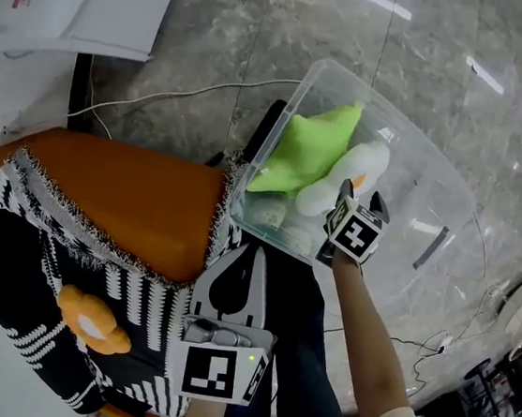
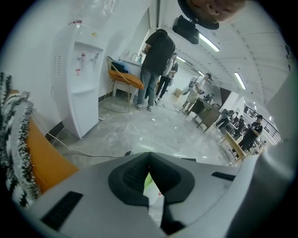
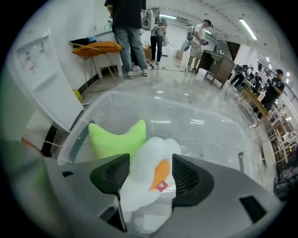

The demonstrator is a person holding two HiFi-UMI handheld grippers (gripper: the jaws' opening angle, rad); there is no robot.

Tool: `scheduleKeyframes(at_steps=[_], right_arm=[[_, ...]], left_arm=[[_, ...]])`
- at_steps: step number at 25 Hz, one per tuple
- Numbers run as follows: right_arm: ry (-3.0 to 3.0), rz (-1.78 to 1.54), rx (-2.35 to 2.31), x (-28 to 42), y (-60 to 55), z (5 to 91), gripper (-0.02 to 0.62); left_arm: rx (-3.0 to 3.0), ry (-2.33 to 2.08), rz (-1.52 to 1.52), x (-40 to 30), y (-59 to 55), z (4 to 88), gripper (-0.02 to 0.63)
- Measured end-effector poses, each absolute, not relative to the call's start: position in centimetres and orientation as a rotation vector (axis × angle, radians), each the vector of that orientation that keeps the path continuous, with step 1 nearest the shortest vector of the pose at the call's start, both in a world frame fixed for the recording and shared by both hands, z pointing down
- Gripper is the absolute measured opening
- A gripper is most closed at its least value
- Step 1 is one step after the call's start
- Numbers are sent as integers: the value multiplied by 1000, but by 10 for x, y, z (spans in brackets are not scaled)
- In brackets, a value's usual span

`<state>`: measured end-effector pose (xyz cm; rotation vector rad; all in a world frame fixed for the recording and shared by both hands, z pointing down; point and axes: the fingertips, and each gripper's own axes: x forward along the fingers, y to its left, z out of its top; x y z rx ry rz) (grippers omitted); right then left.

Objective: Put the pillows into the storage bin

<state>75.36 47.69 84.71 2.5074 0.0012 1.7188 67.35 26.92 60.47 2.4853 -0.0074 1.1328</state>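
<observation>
white pillow in storage bin, between right tool jaws | right tool released, jaws wide | left tool clenched, empty

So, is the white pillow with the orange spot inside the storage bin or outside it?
Inside: the white pillow lies within the walls of the clear storage bin, beside the green pillow.

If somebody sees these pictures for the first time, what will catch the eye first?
The bright green pillow lying in the clear storage bin at upper right stands out most, with a white egg-shaped pillow beside it under the open fingers of the right gripper. At left, a large orange pillow rests on black-and-white cloth.
</observation>
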Motion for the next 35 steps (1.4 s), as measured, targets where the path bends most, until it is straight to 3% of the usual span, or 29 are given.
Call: scheduleKeyframes(at_steps=[6,18,26,35], right_arm=[[-196,1508,2599,748,458,749,272],[-715,908,2703,733,377,448,268],[-1105,645,2700,666,296,301,272],[-1643,598,2417,524,169,245,270]], left_arm=[[2541,-131,1059,657,246,555,14],[2671,-606,714,597,151,365,14],[2655,-921,512,478,124,247,14],[2449,-1430,368,291,86,182,14]])
